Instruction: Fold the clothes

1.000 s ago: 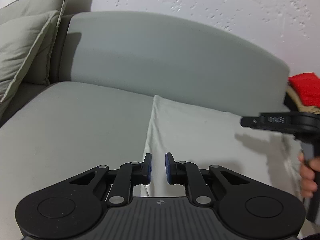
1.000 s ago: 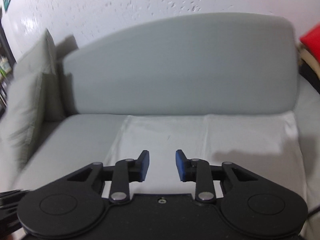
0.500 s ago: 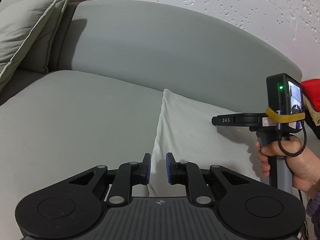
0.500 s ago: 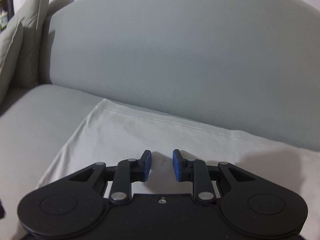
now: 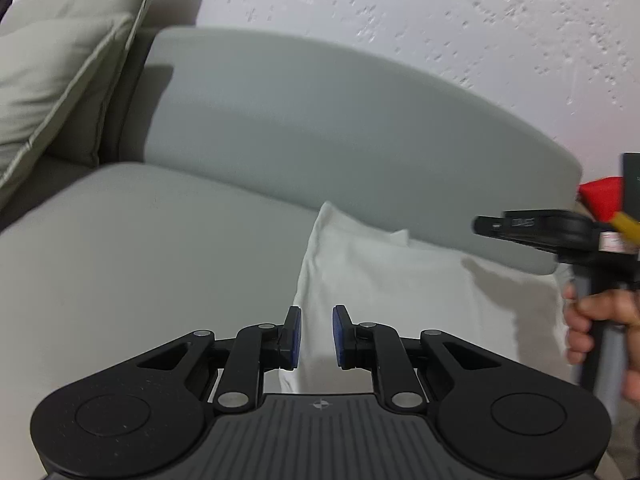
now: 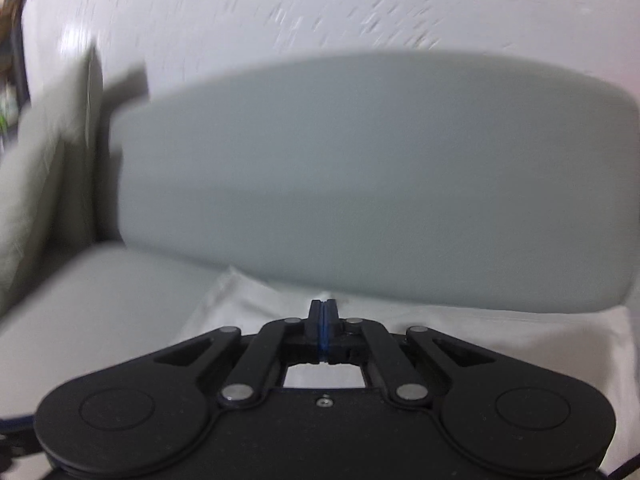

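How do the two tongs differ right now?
The left tongs stand slightly apart, nothing between the pads, over the left edge of the white garment. The right tongs are pressed shut farther back, toward the sofa backrest. Both are black with blue pads.

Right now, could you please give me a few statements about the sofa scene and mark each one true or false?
1. The white garment lies on the grey sofa. True.
2. The right hand-held gripper is wide open. False: its pads are pressed together.
3. The left hand-held gripper shows a gap between its pads. True.
4. The cushions are red. False: they are pale beige; the red item sits at the sofa's right end.
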The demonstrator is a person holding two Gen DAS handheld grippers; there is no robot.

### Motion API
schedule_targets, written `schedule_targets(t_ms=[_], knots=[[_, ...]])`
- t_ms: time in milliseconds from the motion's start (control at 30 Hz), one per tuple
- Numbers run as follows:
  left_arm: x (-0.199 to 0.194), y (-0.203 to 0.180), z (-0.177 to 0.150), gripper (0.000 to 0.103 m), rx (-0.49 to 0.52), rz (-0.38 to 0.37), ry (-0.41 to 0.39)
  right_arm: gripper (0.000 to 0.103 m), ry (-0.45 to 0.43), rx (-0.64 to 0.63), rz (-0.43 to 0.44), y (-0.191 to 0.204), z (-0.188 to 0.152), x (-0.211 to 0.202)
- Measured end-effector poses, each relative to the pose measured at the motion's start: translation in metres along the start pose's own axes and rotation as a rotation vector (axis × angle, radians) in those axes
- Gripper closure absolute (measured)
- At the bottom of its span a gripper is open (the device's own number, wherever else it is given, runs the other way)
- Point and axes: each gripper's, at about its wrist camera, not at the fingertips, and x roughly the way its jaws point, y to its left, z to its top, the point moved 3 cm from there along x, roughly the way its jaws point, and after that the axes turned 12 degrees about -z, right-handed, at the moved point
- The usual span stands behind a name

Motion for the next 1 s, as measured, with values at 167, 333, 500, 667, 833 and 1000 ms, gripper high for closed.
schedule_targets(t_ms=[167, 333, 500, 667, 833, 1000], knots=[[-0.051, -0.032, 0.007, 0.089, 0.049, -0.029, -0.002, 0.103, -0.009, 0.189, 0.061, -0.041, 0.024, -0.078], [-0.107, -0.09, 0.007, 0.089, 0.188, -0.117, -0.008, 0.103, -0.055, 0.496, 0.234, -0.119, 0.034, -0.198], [-0.15, -0.16, 0.004, 0.088, 0.283, -0.273, -0.019, 0.103, -0.164, 0.767, 0.254, -0.228, 0.014, -0.345], [-0.171, -0.244, -0.011, 0.084, 0.395, -0.454, 0.008, 0.095, -0.242, 0.984, 0.039, -0.336, -0.033, -0.479], [-0.175, -0.315, -0.041, 0.083, 0.454, -0.613, 0.083, 0.061, -0.417, 1.21, 0.02, -0.407, -0.096, -0.592], [-0.17, -0.37, -0.067, 0.083, 0.538, -0.691, 0.157, 0.06, -0.729, 1.258, 0.326, -0.42, -0.158, -0.653]])
